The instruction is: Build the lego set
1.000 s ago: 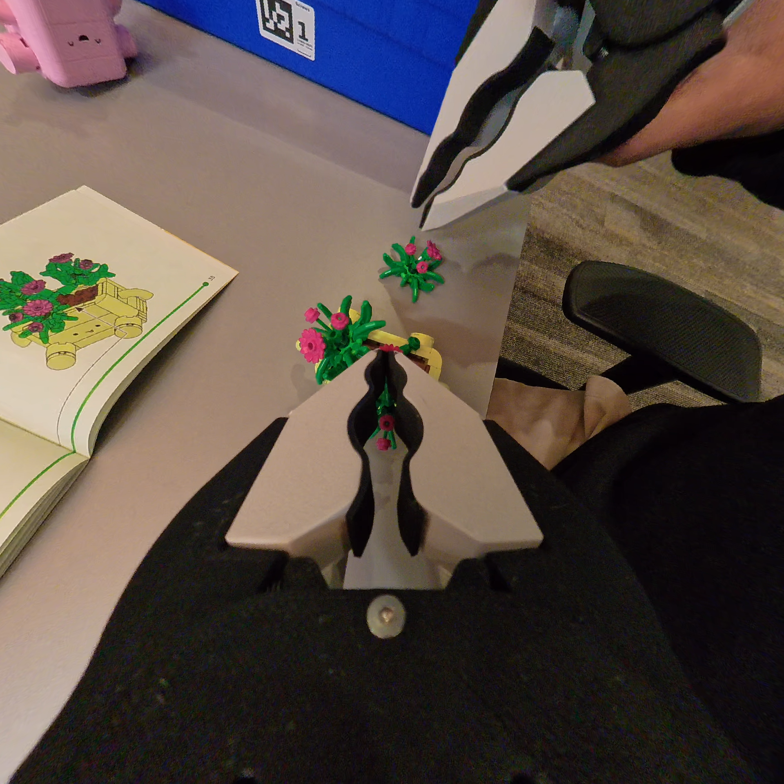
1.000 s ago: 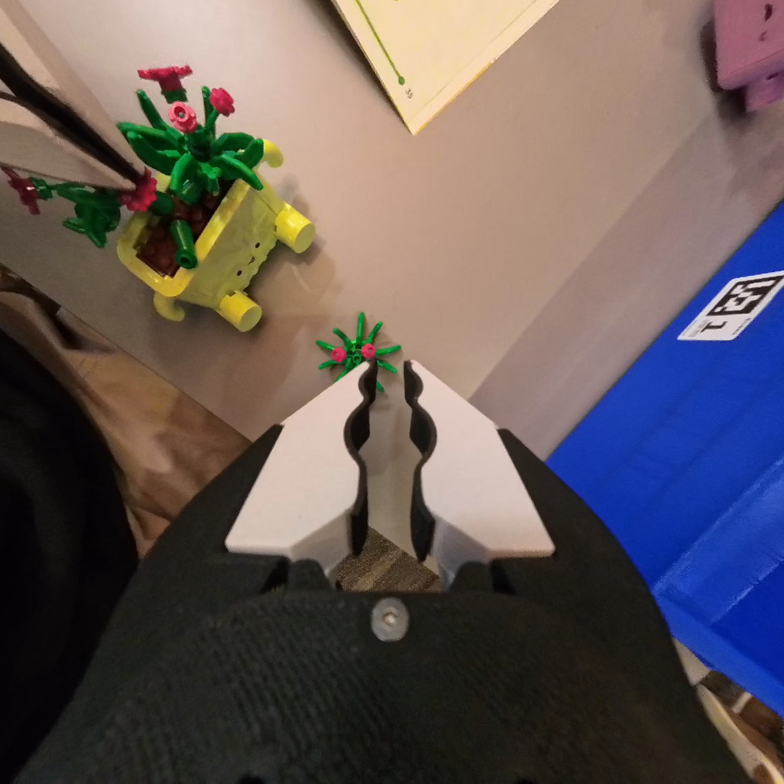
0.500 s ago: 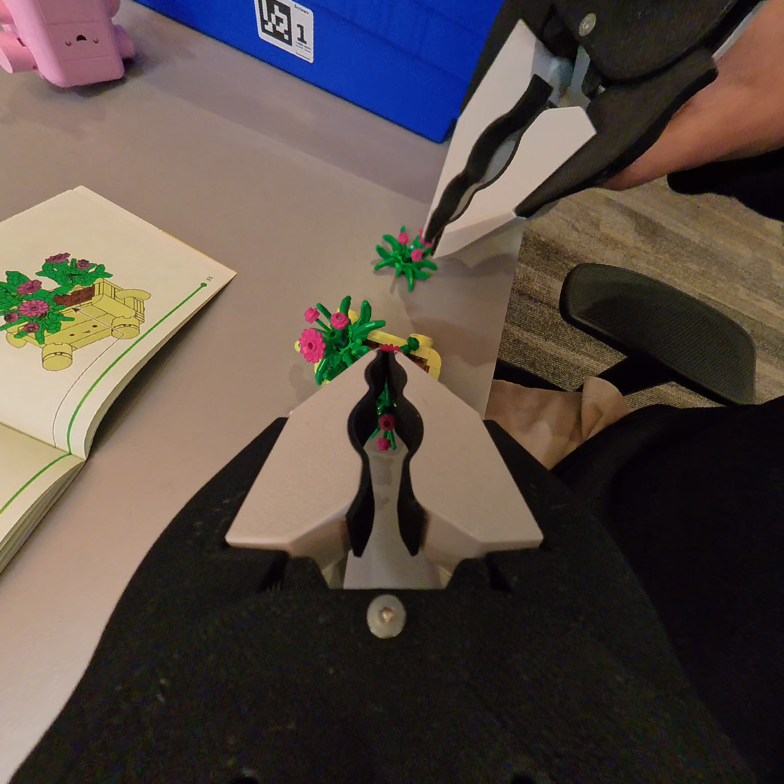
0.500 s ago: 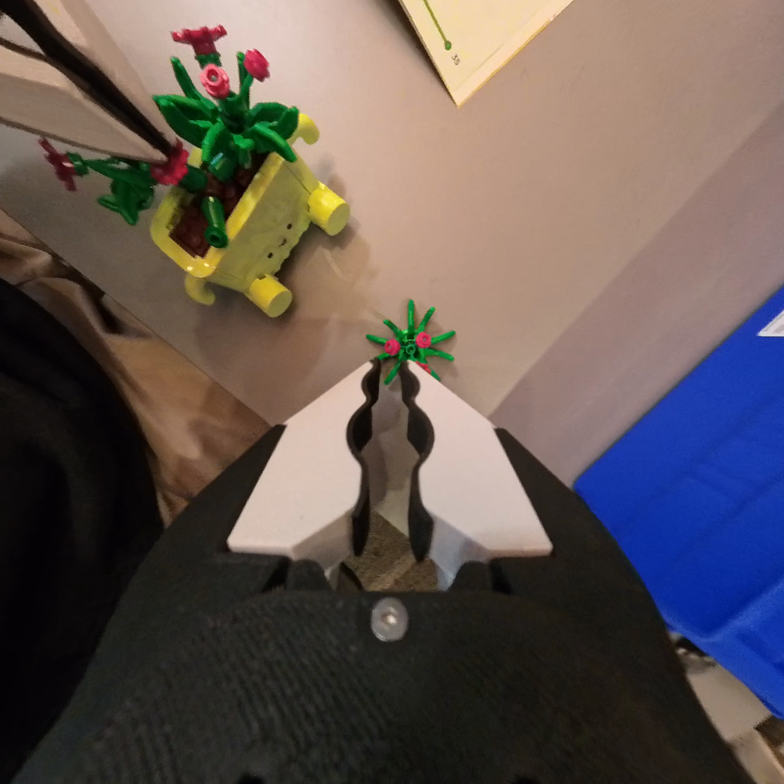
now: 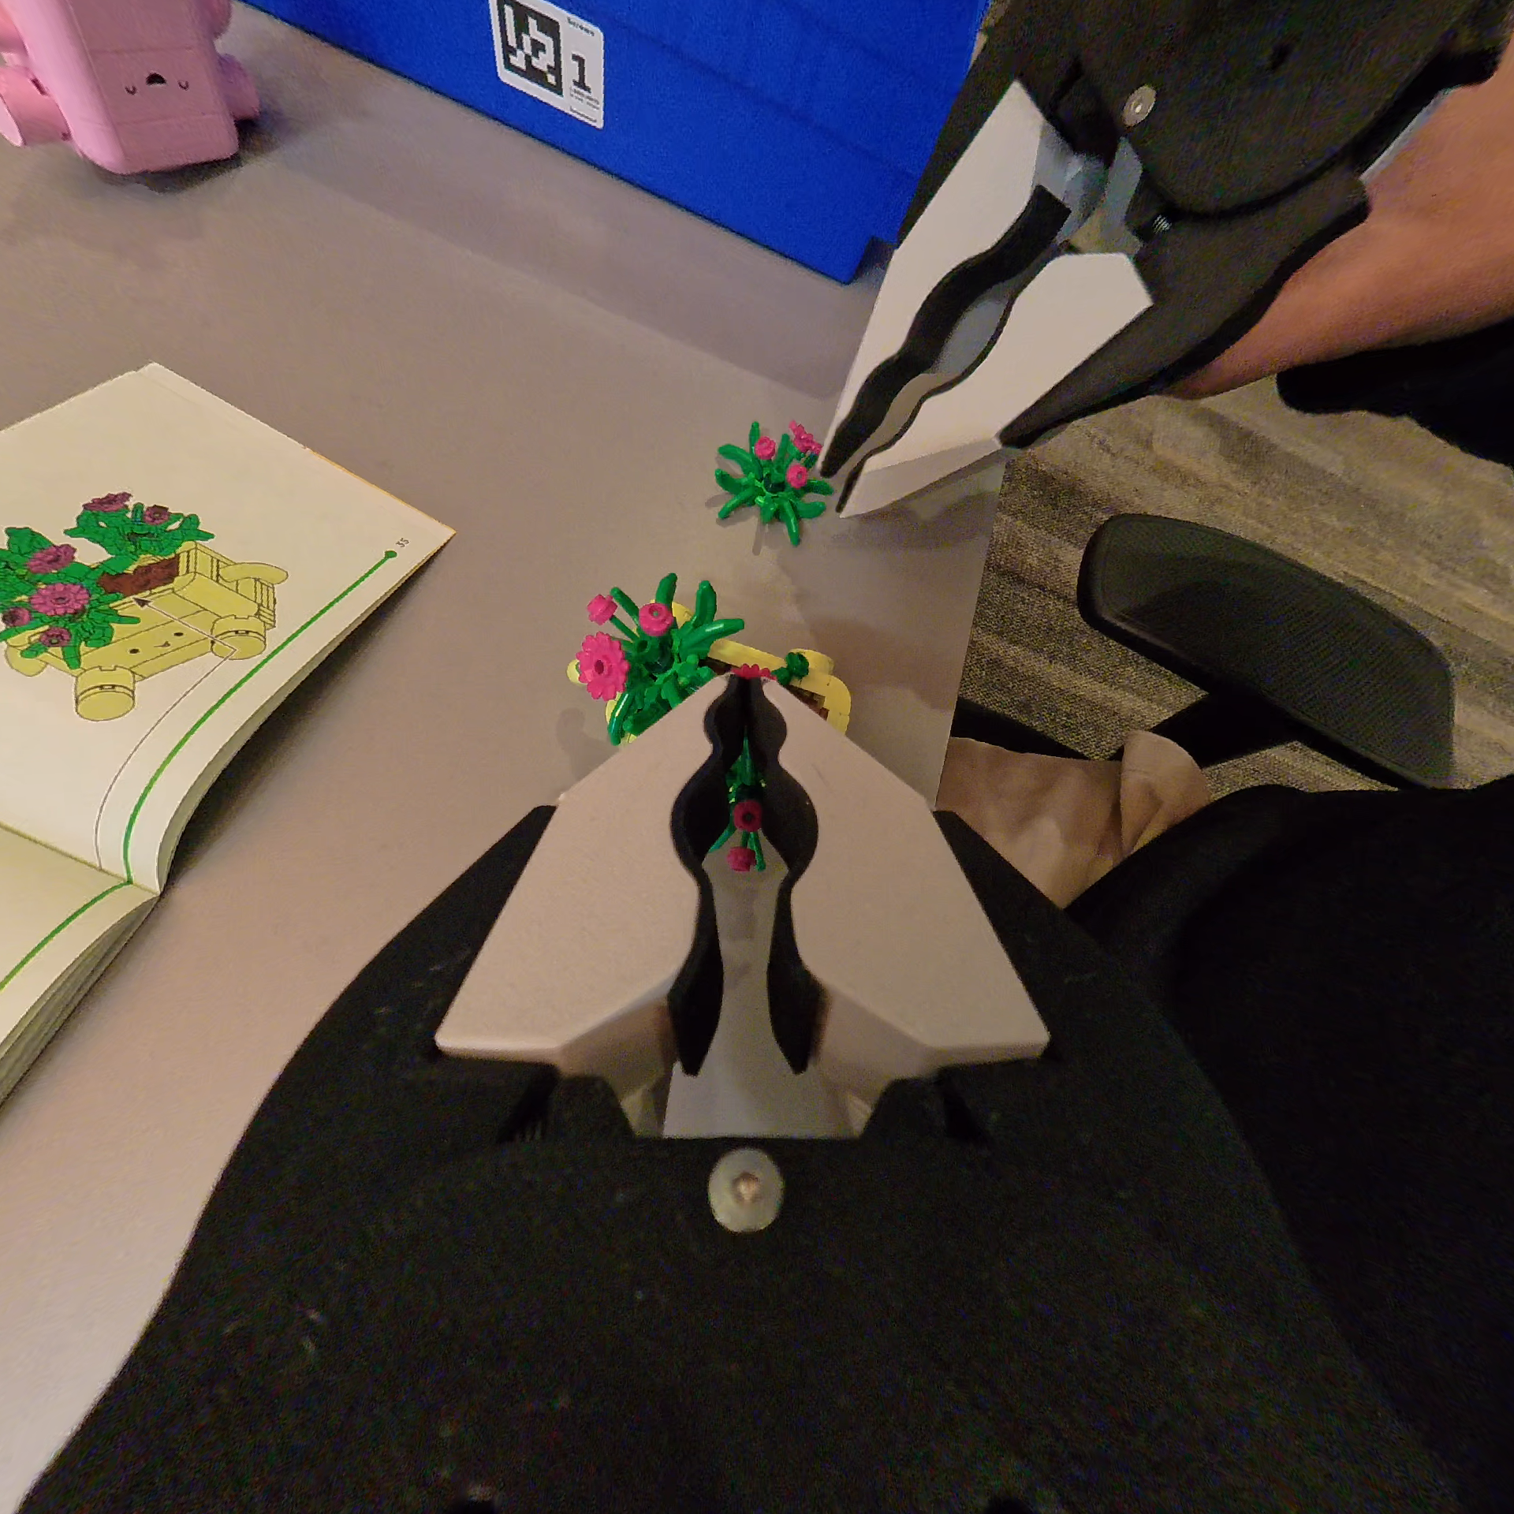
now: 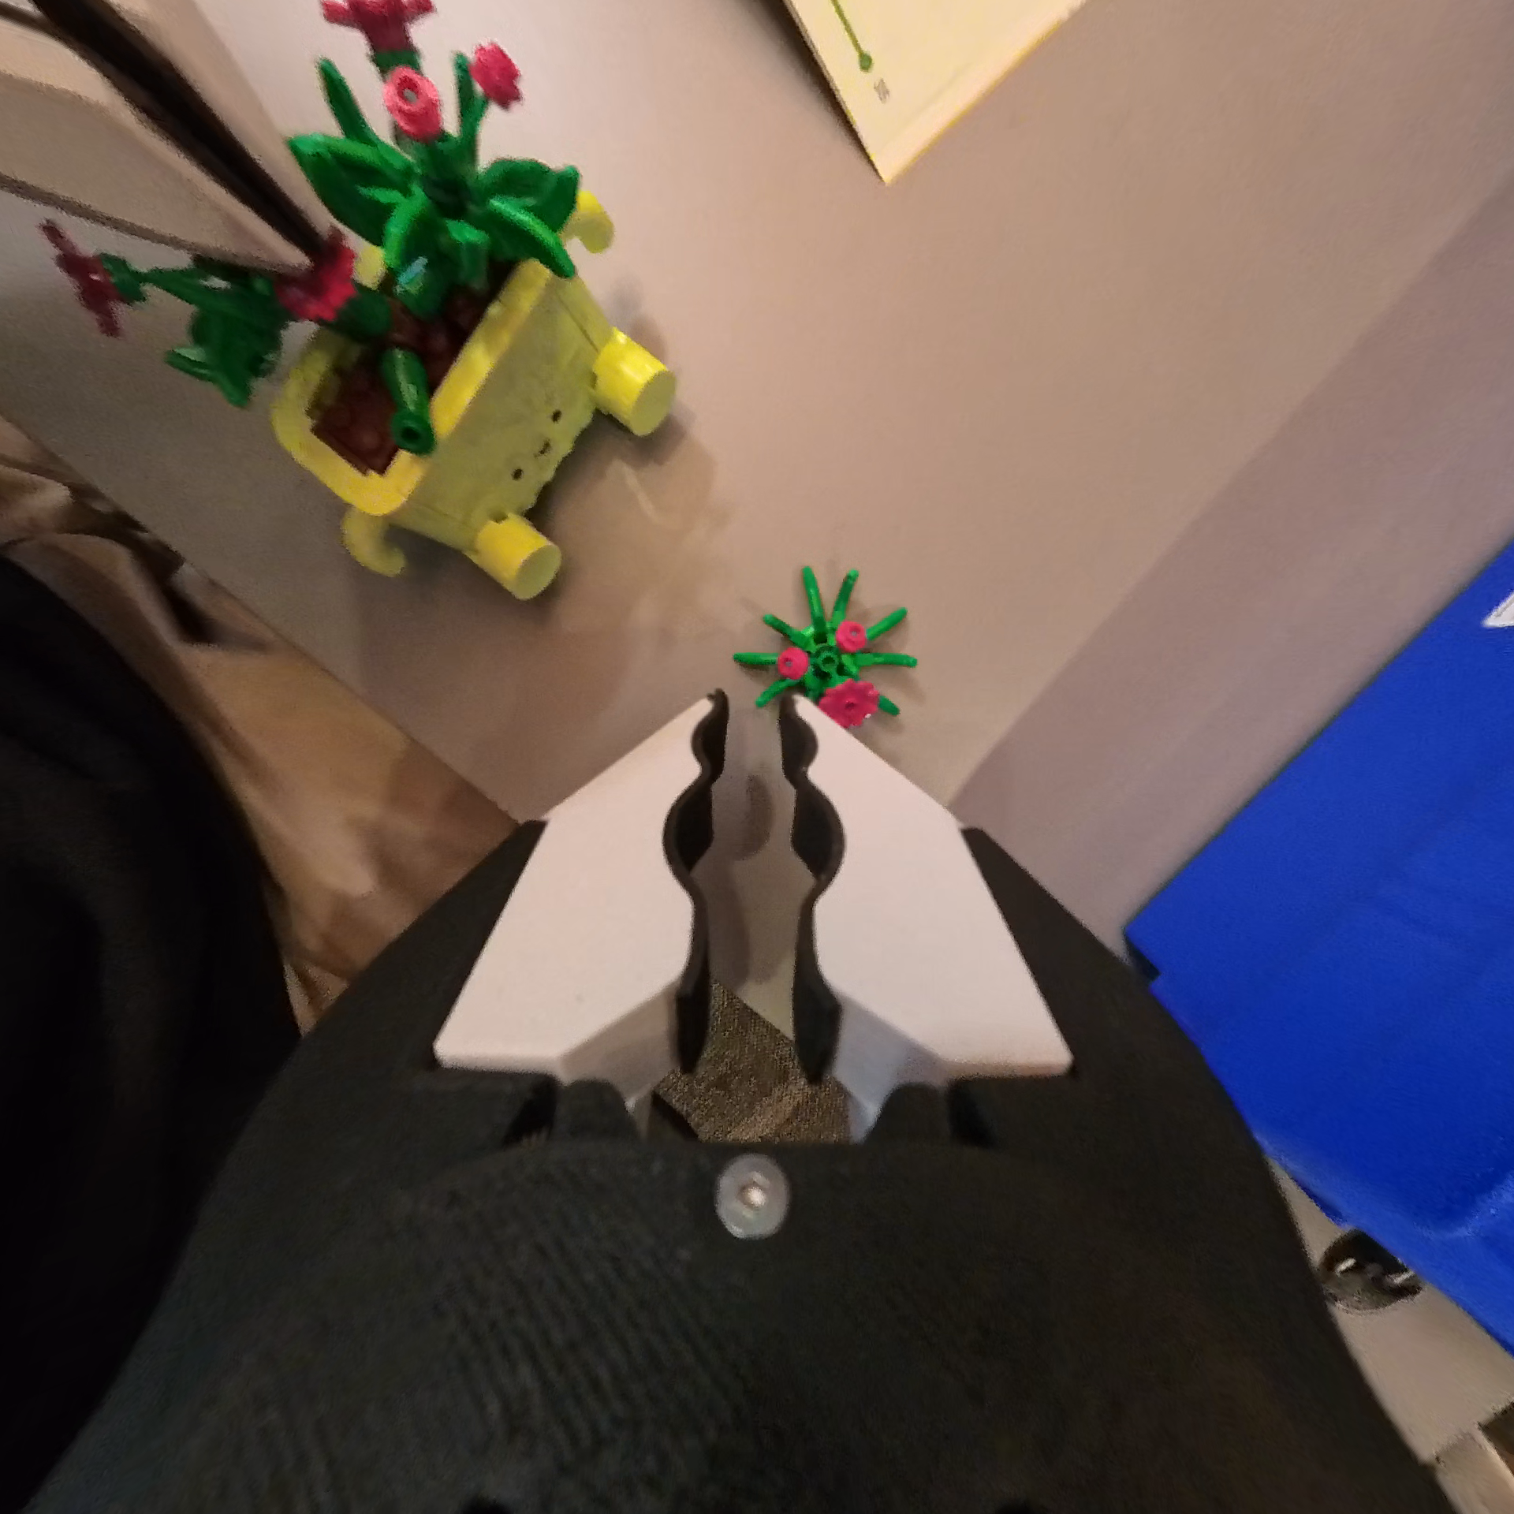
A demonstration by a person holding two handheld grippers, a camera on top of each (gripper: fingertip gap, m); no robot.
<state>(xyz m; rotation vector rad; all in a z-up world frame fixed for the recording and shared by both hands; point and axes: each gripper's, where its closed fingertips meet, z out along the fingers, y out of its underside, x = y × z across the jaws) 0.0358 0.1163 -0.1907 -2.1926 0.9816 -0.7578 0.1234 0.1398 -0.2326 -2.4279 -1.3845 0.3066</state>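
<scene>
Right wrist view: our right hand-held gripper has dropped to the loose flower cluster on the tabletop, jaws parted and empty, while our left hand-held gripper stays clenched on a flower sprig beside the yellow planter.

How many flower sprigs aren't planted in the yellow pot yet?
2. One sprig is pinched in the left gripper, over the pot. The other lies loose on the table at the right gripper tips. Others may be hidden.

Our tongs have pale grey wedge fingers, wavy black pads, black bodies, silver screws.
</scene>
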